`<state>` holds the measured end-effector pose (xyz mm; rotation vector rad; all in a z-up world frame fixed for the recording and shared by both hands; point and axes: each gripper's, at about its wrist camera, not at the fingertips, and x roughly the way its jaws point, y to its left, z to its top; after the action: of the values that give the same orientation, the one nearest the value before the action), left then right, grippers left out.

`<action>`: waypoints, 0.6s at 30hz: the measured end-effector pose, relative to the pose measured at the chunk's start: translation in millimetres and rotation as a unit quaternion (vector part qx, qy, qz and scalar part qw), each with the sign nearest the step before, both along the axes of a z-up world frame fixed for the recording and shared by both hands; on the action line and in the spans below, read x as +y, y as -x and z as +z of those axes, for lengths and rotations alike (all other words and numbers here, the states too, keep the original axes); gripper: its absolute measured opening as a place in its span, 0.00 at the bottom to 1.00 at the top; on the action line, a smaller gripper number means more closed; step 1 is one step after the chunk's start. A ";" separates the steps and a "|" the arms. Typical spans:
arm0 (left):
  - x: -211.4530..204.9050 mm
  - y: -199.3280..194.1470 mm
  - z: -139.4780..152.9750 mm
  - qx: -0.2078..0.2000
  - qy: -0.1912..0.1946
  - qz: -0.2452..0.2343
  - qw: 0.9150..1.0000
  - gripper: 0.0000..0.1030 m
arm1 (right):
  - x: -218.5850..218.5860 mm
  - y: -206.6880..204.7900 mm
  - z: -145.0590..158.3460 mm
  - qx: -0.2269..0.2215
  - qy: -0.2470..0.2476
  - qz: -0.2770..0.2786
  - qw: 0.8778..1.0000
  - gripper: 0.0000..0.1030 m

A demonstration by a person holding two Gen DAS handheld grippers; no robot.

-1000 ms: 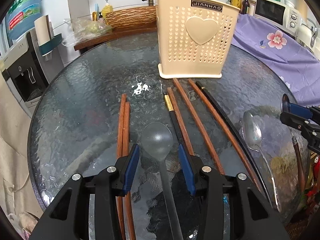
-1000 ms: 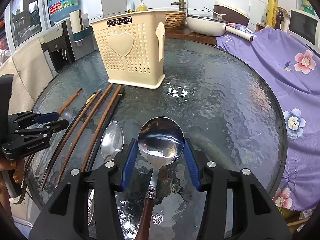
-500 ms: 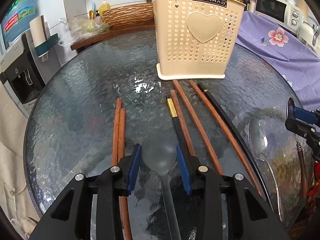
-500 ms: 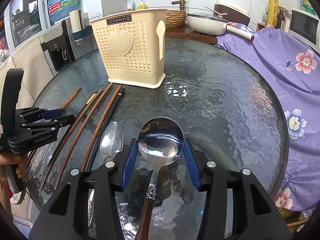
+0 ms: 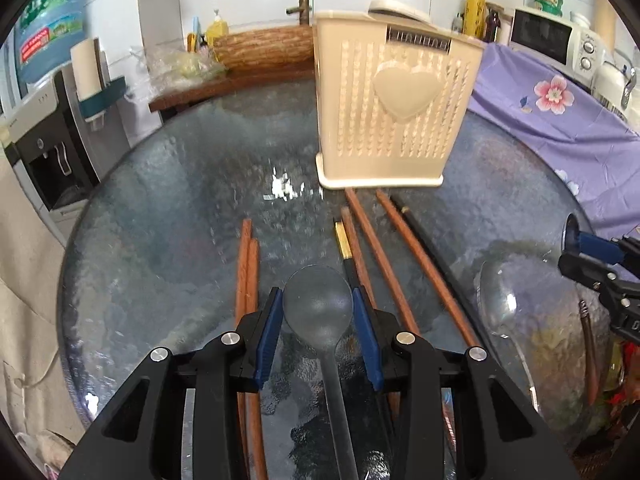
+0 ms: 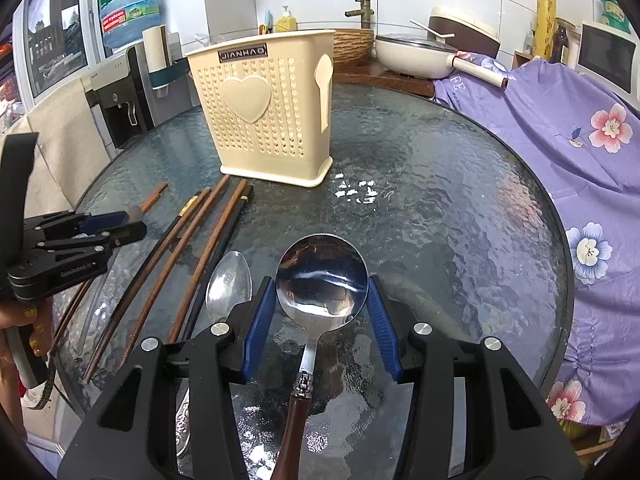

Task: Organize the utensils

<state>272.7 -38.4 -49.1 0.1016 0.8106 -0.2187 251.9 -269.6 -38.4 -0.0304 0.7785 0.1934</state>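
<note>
My left gripper (image 5: 318,322) is clamped on the grey spoon (image 5: 318,304) by its bowl. My right gripper (image 6: 322,306) pinches the steel ladle (image 6: 322,276) the same way. Chopsticks (image 5: 384,260) crowd the glass between them, a silver spoon (image 6: 228,286) just beside. The utensil caddy (image 6: 264,108) stands beyond; right half of the table (image 6: 460,208) is bare to the rim.
</note>
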 end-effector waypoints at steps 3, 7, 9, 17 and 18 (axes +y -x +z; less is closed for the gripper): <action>1.9 6.7 14.9 -0.017 0.009 -0.001 1.000 0.34 | 0.2 4.9 7.2 -0.009 -0.003 0.002 1.000 0.46; 2.9 17.9 37.2 -0.043 0.020 -0.004 0.999 0.34 | 1.3 11.7 19.7 -0.021 -0.010 0.012 1.000 0.46; 2.5 21.6 45.6 -0.052 0.023 -0.007 0.998 0.34 | 1.8 14.8 25.8 -0.027 -0.009 0.016 0.999 0.46; 1.5 32.1 69.2 -0.076 0.038 -0.019 0.996 0.34 | -0.6 26.3 44.3 -0.039 -0.025 0.026 0.999 0.46; 1.1 32.7 71.1 -0.078 0.038 -0.020 0.996 0.34 | -0.6 27.9 46.0 -0.040 -0.028 0.028 0.998 0.46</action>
<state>240.0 -37.3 22.0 0.0627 0.6442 -0.2750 224.0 -270.2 7.6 -0.0067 0.6919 0.2657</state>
